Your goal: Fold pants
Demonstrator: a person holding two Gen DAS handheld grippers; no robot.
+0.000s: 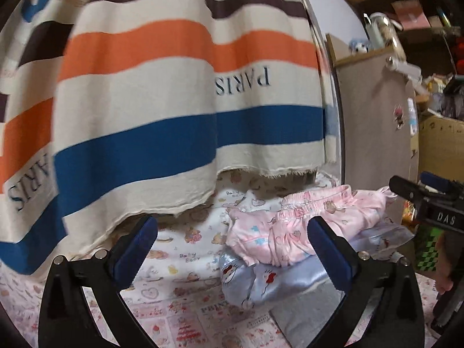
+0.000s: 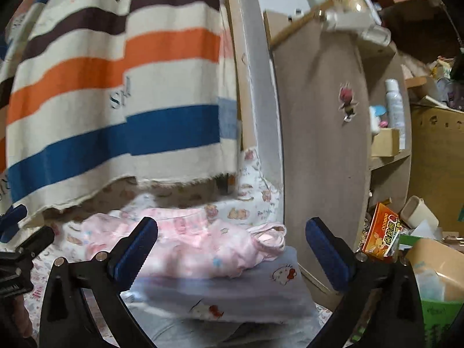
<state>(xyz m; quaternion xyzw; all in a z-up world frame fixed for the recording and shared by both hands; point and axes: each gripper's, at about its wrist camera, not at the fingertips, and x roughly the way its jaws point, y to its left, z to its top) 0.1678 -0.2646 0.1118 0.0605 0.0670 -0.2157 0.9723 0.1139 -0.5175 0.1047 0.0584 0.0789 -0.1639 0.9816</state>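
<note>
Pink printed pants (image 1: 293, 226) lie bunched on top of a light-blue Hello Kitty garment (image 1: 261, 281), which rests on a grey garment (image 1: 304, 316) on the patterned bed sheet (image 1: 179, 261). My left gripper (image 1: 232, 249) is open and empty, just in front of the pile. In the right wrist view the pink pants (image 2: 197, 246) lie on the blue garment (image 2: 232, 295), and my right gripper (image 2: 232, 249) is open and empty in front of them. The right gripper's body (image 1: 429, 203) shows at the right edge of the left view.
A striped cloth (image 1: 174, 101) hangs down behind the pile. A wooden cabinet side (image 2: 322, 145) stands right of the bed. Cardboard boxes (image 2: 438, 156), a spray bottle (image 2: 394, 107) and packets (image 2: 380, 232) clutter the right.
</note>
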